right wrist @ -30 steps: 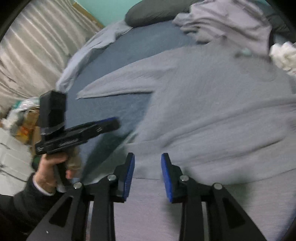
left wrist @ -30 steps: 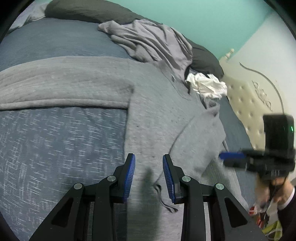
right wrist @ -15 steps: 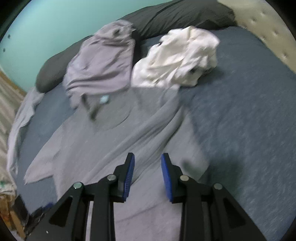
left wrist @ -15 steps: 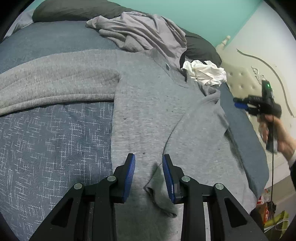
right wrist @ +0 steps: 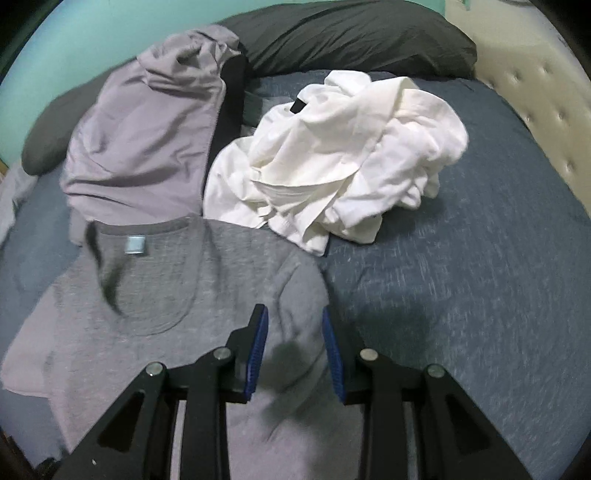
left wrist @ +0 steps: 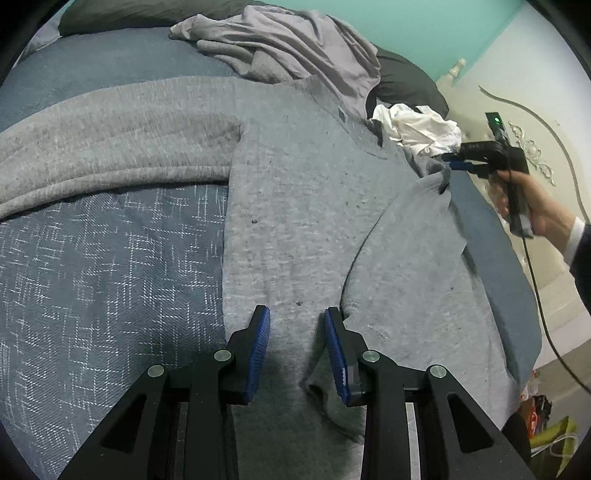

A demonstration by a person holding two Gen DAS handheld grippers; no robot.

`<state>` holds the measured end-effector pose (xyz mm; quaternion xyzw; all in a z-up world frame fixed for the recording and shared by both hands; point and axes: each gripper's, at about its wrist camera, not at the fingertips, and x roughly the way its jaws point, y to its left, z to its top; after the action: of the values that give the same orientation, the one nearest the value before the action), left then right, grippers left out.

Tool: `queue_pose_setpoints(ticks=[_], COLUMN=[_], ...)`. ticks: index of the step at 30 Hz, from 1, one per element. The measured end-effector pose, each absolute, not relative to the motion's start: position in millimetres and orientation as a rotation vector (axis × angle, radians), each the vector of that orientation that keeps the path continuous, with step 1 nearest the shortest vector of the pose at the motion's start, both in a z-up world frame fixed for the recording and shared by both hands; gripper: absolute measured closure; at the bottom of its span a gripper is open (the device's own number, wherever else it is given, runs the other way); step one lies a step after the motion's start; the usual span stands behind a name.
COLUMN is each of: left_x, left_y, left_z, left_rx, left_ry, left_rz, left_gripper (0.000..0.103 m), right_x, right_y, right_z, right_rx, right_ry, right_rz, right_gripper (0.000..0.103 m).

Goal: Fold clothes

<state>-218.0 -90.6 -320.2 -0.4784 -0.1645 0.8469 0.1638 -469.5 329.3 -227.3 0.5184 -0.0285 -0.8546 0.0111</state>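
Both sets of jaws stand apart and empty over the grey sweatshirt (left wrist: 303, 206), spread along the bed (left wrist: 92, 266): left gripper (left wrist: 297, 350) at its hem, right gripper (right wrist: 293, 347) at its shoulder. Risk: pinching the bedcover too, or snagging the white garment (right wrist: 332, 155) touching the shoulder. Teal wall (left wrist: 424, 33) behind.

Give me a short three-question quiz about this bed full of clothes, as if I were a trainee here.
1. True or false: the grey sweatshirt lies spread out on the bed.
2. Which garment lies crumpled nearest the padded headboard: A) white garment, B) lilac garment, C) a red one?
3. Fill in: both the left tool and the right tool are ____, gripping nothing.

Key: 1 true; 2 A; 3 open.
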Motion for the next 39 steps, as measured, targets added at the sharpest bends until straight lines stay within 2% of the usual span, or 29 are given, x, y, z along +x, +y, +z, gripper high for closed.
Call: queue_pose_setpoints(ticks=[9, 10, 11, 12, 20, 29, 35, 37, 38, 39], left_x=[-224, -225, -224, -224, -226, -230, -231, -230, -230, -231], left_y=[-89, -89, -88, -88, -85, -86, -86, -86, -86, -86], left_z=[-329, -330, -330, -330, -338, -344, -344, -344, -344, -343], left_rx=[-1.393, -1.398, -1.399, -1.399, -1.418, -1.429, -1.43, -1.429, -1.428, -1.428], left_ry=[-0.457, -0.455, -0.449, -0.445, -0.423, -0.428, -0.425, -0.422, -0.421, -0.42], left_rz=[2.406, 2.405, 2.407, 2.409, 2.4, 2.383, 2.384, 2.387, 2.388, 2.389], left_gripper=[0.07, 0.07, 0.07, 0.07, 0.07, 0.07, 0.07, 0.07, 0.07, 0.07], right_x=[-498, -500, -501, -503, -520, -537, -516, -509, -506, -506], right_y=[325, 326, 327, 329, 347, 370, 386, 390, 390, 389], right_z=[-256, -257, -259, -260, -265, -265, -244, -245, -245, -246], right_rx=[1.697, 1.697, 1.696, 1.694, 1.723, 1.688, 1.521, 1.513, 1.515, 1.533], right_ry=[0.084, 0.086, 0.088, 0.093, 0.115, -0.092, -0.162, -0.16, -0.159, -0.159], right_rz=[-2.627, -2.628, -2.63, -2.634, -2.732, -2.766, -2.756, -2.722, -2.707, -2.698], right_gripper=[0.073, 0.076, 0.087, 0.093, 0.099, 0.099, 0.099, 0.091, 0.083, 0.08])
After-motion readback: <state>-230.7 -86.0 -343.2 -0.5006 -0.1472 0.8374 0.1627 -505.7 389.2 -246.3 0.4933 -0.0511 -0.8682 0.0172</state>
